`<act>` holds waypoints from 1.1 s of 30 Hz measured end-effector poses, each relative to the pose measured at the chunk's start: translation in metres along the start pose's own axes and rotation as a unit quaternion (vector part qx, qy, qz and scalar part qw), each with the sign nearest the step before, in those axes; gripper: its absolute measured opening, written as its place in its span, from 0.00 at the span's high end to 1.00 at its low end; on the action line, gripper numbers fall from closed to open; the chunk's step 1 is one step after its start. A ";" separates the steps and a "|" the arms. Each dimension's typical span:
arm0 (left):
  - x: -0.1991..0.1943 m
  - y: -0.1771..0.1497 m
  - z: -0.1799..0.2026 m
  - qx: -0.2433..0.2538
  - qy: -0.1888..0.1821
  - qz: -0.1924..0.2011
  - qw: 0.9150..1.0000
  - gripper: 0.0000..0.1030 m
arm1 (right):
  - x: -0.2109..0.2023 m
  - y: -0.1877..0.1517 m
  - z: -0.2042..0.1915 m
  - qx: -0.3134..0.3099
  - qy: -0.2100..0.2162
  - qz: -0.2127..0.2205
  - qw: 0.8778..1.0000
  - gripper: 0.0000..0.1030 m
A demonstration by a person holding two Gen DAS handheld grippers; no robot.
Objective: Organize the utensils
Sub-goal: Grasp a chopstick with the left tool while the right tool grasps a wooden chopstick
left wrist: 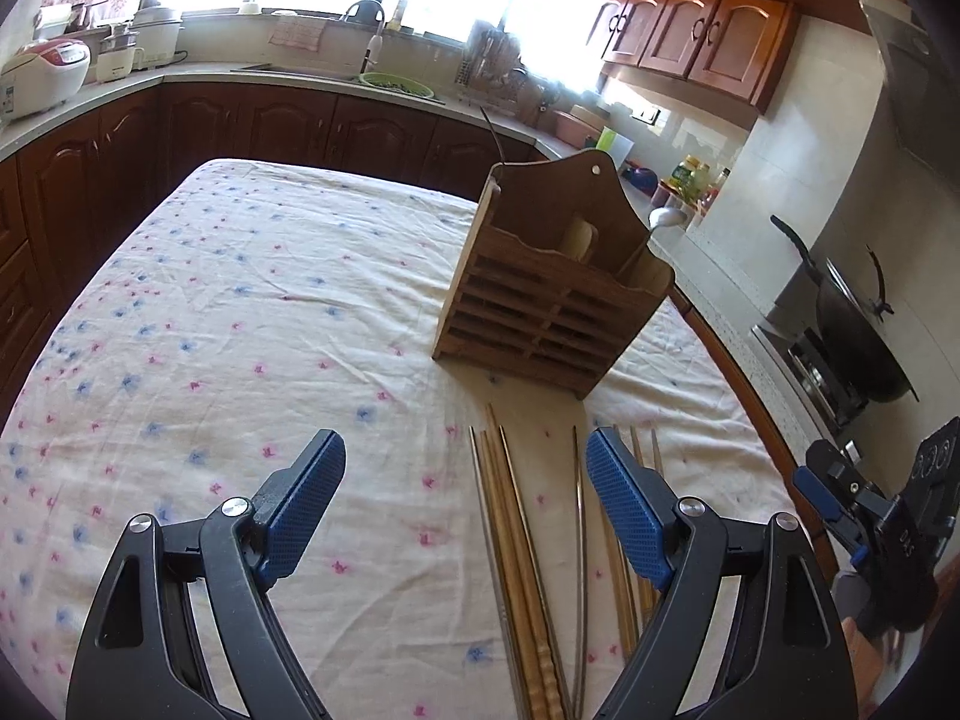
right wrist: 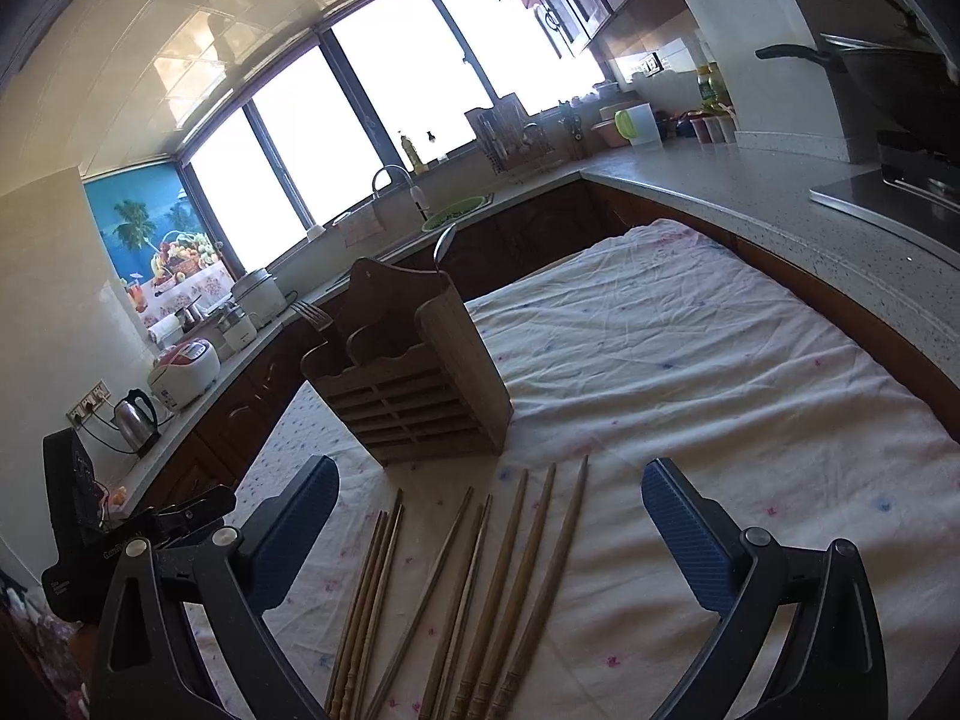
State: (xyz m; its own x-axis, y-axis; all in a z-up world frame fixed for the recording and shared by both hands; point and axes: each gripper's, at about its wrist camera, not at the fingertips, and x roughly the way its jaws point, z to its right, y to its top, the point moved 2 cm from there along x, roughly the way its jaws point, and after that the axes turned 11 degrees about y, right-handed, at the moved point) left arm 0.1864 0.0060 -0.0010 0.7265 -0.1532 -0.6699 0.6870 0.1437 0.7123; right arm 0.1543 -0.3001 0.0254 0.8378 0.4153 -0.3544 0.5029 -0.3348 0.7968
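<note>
The chopsticks point(right wrist: 480, 588) lie in a loose fan on the flowered cloth point(right wrist: 690, 360), near the worktop's near edge, tips pointing toward the wooden utensil holder point(right wrist: 414, 378) that stands just beyond them. The holder already carries a fork point(right wrist: 315, 315) in its left compartment and a spoon point(right wrist: 444, 243) rising at its back right corner; something pale sits in the middle slot, too unclear to name.

The right gripper point(right wrist: 489, 513) hovers over the chopsticks with its fingers spread wide and nothing between the pads. The left gripper point(left wrist: 465, 468) hangs over the left side of the same bundle, fingers likewise spread and empty; several sticks run under its right finger.

The step in hand looks like the first pick of chopsticks. To do it well, I would take one or two sticks at a time, closing across their width near the middle so they stay balanced, rather than scooping the whole fan. The round sticks may roll on the wrinkled cloth, so a straight, low approach seems wise.
</note>
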 end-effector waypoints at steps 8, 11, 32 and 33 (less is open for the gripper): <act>0.013 -0.008 0.020 0.032 0.007 -0.021 0.999 0.18 | 0.004 -0.005 0.008 0.001 -0.020 -0.027 0.999 0.01; 0.021 -0.009 0.029 0.048 0.008 -0.034 0.998 0.18 | 0.009 -0.006 0.011 -0.002 -0.030 -0.039 0.999 0.02; 0.101 -0.027 0.112 0.187 0.002 -0.144 0.972 0.68 | 0.090 -0.012 0.049 0.009 -0.066 -0.154 0.986 0.62; 0.105 -0.028 0.114 0.190 0.003 -0.148 0.970 0.72 | 0.094 -0.012 0.051 0.007 -0.070 -0.159 0.985 0.63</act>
State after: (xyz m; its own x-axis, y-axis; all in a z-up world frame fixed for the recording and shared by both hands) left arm 0.2423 -0.1254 -0.0675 0.4981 -0.1272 -0.8577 0.8122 -0.2779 0.5129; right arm 0.2380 -0.2996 -0.0423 0.6580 0.3807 -0.6497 0.7467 -0.2178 0.6286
